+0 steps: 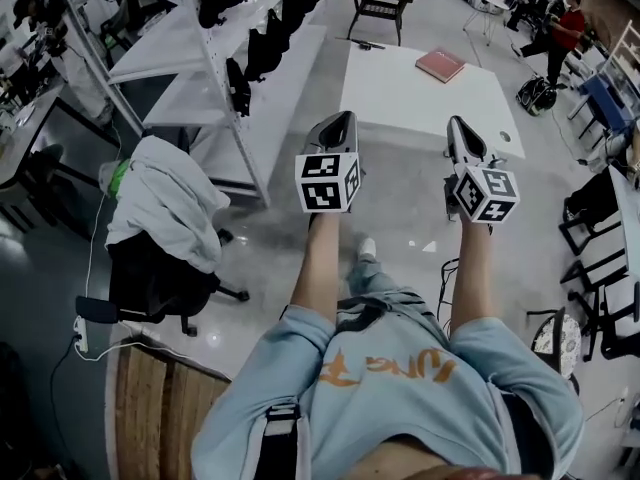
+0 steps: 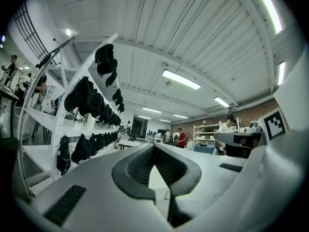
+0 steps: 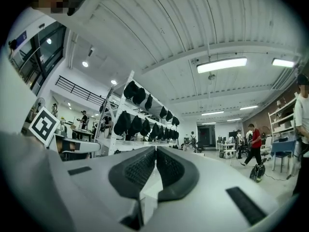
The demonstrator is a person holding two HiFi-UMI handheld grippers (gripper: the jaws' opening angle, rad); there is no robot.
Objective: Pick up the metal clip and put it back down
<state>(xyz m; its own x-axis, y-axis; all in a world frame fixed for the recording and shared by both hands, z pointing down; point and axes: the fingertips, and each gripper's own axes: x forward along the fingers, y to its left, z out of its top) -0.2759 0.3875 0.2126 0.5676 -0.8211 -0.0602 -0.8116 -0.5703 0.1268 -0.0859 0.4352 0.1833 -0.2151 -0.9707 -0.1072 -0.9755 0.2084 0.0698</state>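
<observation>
Both grippers are held level above the floor, just short of the near edge of the white table (image 1: 420,108), and point toward it. The left gripper (image 1: 342,120) has its fingers clenched tip to tip with nothing between them. The right gripper (image 1: 459,124) is clenched and empty too. A reddish book (image 1: 440,65) lies on the far side of the table. The metal clip cannot be made out in any view, so I cannot tell where it lies. A rack (image 1: 225,78) stands left of the table.
</observation>
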